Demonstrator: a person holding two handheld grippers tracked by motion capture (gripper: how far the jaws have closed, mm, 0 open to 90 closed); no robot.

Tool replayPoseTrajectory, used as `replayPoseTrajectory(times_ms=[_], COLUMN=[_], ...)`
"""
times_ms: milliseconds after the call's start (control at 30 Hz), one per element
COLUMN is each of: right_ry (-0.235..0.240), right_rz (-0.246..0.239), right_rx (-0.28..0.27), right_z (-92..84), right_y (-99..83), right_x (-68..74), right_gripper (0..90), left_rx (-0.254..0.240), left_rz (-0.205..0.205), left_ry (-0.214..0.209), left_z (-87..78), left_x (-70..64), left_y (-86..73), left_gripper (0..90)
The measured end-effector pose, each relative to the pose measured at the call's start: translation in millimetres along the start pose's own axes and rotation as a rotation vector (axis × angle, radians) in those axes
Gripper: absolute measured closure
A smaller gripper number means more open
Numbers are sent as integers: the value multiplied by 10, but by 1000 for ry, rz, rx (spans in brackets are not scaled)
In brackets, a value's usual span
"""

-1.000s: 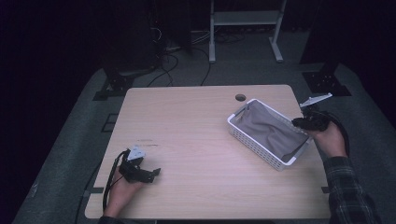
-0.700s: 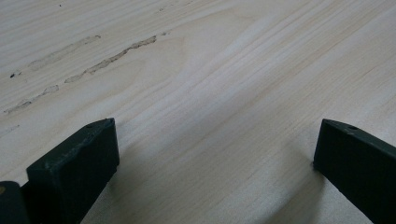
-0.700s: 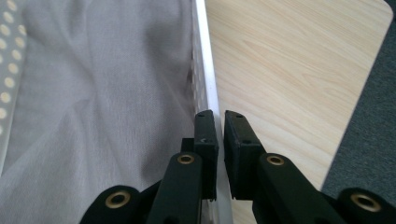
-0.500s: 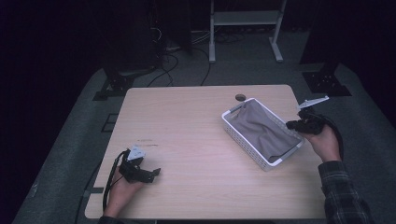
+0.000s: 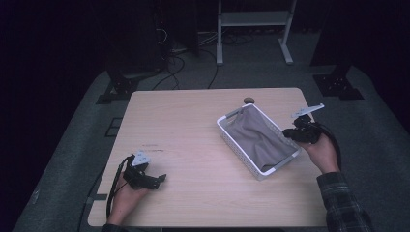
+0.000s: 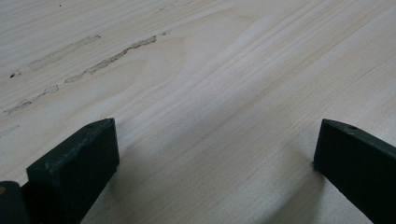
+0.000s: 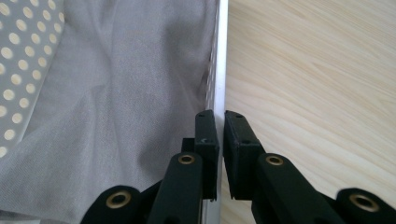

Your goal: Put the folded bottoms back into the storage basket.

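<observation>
A white perforated basket (image 5: pixel 241 157) sits slantwise on the right half of the wooden table (image 5: pixel 193 121), with a grey cloth (image 5: pixel 256 137) lying inside it. My right gripper (image 5: pixel 288 134) is at the basket's right long side. In the right gripper view its jaws (image 7: pixel 220 126) are shut on the thin white rim (image 7: pixel 221 56), one inside against the cloth (image 7: pixel 116 102) and one outside. My left gripper (image 5: pixel 162 179) rests near the table's front left corner. Its jaws (image 6: pixel 215 154) stand wide open over bare wood with nothing between them.
A small round hole (image 5: pixel 248 100) sits in the tabletop just behind the basket. Beyond the table stand a white metal frame (image 5: pixel 251 19), loose cables (image 5: pixel 183 48) on the floor, and black stand bases at the left (image 5: pixel 121 87) and right (image 5: pixel 338 82).
The basket has slid left, toward the table's middle, with my right gripper clamped on its rim. The left gripper has stayed where it was.
</observation>
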State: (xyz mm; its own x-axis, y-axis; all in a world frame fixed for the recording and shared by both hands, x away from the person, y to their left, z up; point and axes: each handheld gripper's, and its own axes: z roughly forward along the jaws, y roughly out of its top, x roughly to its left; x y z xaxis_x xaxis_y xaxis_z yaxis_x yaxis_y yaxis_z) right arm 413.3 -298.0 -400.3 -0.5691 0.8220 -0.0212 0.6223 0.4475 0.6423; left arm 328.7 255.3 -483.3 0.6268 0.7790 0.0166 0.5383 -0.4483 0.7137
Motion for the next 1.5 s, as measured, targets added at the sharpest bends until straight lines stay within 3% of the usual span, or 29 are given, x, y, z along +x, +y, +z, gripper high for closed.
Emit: replayPoseTrajectory(times_ms=[200,333,400,467,600,767,1100,1367,1500], right_ry=[0,-23,-25,-36,-1,32,108,148,150], right_rz=[-24,-14,14,24,24,14,-63,-127,-144], right_rx=[-7,-69,-90,-67,-29,-34,-59,-66,-95], right_z=[21,-74,-132,-149,-113,-100,-51,-33,-33], right_y=[39,-1,-41,-93,-209,-273,-233,-173,-172], right_x=[149,128,84,43,31,65,448,672,705], right_gripper=[831,859,886,894,896,897,897,896,861], left_rx=[0,0,0,1,1,-2,-1,-1,-1], left_rz=[0,1,0,0,3,-3,-2,-1,-1], left_ry=[0,0,0,0,1,0,1,1,1], left_z=[0,0,0,0,0,1,3,4,4], left_x=[0,0,0,0,2,-2,0,1,1], left_y=[0,0,0,0,1,0,3,3,3], left_gripper=[0,0,0,0,0,0,0,0,0])
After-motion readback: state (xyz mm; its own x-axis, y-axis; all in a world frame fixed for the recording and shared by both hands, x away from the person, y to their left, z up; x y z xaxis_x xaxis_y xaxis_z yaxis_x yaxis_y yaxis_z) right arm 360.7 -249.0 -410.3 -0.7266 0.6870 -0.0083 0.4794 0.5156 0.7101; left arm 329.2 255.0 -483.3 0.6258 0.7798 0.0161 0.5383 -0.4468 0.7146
